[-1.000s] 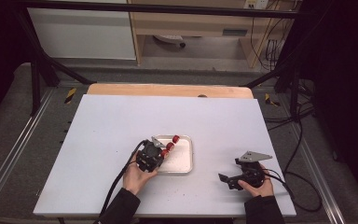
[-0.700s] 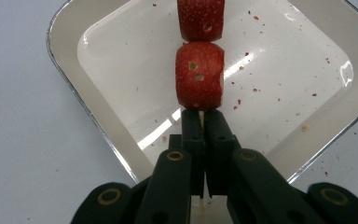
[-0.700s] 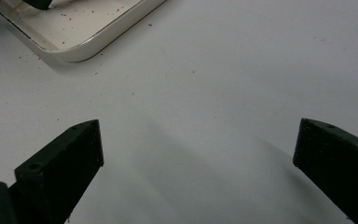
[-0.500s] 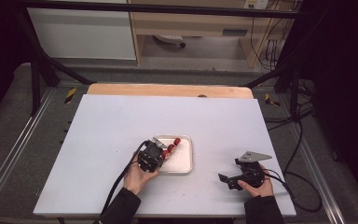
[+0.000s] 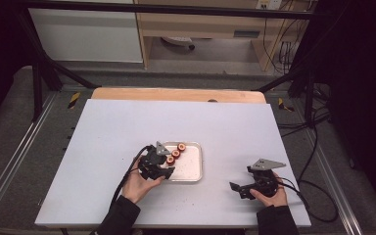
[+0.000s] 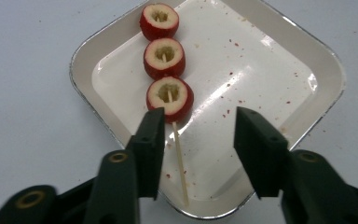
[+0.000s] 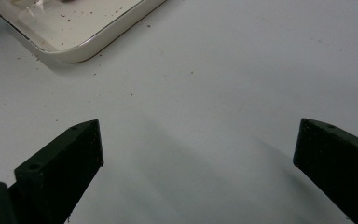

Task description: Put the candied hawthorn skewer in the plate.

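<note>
The skewer (image 6: 170, 79) lies in the white tray (image 6: 279, 60), three red fruit pieces threaded on its stick, resting along the tray's edge. The left gripper (image 6: 198, 135) hangs just over the bare stick end, jaws just sprung apart, pinching nothing. The right gripper (image 7: 198, 144) sits well aside over the table (image 5: 103, 147), jaws spread wide.

Tray (image 5: 192, 169) near the middle of the worktop (image 5: 107, 132); skewer (image 6: 167, 74) lying in the tray along its left side, apparently flat. Left hand-held gripper (image 6: 198, 135) at the tray's near-left edge; right hand-held gripper (image 5: 236, 188) well apart, to the tray's right.
</note>
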Tool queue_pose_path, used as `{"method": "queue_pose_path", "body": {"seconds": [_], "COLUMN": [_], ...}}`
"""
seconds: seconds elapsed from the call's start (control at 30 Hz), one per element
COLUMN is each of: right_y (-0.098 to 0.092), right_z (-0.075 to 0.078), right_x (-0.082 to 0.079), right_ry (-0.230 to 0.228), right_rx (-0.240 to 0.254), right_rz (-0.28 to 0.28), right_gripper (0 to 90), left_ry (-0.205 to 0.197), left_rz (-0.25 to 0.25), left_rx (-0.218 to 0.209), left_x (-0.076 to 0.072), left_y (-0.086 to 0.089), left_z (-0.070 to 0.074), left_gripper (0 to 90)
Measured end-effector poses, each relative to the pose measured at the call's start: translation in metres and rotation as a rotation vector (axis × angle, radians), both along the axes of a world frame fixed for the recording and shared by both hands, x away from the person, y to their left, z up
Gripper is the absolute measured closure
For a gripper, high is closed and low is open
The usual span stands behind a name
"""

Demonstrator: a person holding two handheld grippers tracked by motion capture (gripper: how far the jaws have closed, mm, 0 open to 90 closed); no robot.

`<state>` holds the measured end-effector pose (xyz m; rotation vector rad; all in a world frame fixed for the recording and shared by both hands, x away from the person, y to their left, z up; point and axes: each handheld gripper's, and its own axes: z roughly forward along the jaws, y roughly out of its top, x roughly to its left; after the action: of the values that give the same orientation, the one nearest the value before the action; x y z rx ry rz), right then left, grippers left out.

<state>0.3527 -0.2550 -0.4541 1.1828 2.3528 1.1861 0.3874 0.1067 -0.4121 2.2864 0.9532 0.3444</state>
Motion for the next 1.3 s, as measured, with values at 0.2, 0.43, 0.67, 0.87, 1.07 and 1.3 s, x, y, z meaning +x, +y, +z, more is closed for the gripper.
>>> {"method": "queue_pose_path", "body": {"seconds": [0.2, 0.43, 0.67, 0.87, 1.07, 1.3], "right_y": [0.0, 0.0, -0.001, 0.0, 0.0, 0.001], "right_z": [0.0, 0.001, 0.001, 0.0, -0.001, -0.001], "right_x": [0.0, 0.0, 0.0, 0.0, 0.0, -0.001], "right_ry": [0.001, -0.002, -0.005, 0.001, 0.009, 0.014], "right_rx": [0.003, 0.002, 0.0, 0.0, -0.005, -0.008], "right_rz": [-0.002, -0.005, -0.004, -0.005, 0.0, 0.004], "right_gripper": [1.8, 1.6, 1.4, 1.1, 1.0, 0.8], "left_ry": [0.004, -0.031, -0.056, -0.087, -0.092, -0.087], "left_rz": [-0.05, -0.041, -0.001, 0.03, 0.07, 0.083], "left_rx": [-0.032, -0.031, -0.064, -0.112, -0.151, -0.16], "left_x": [-0.005, -0.016, -0.028, -0.036, -0.048, -0.052], "left_y": [0.015, 0.038, 0.073, 0.105, 0.13, 0.147], "left_z": [0.008, 0.013, 0.003, -0.01, -0.024, -0.033], "left_gripper": [31.9, 14.5, 7.7, 7.2, 7.5, 7.4]}}
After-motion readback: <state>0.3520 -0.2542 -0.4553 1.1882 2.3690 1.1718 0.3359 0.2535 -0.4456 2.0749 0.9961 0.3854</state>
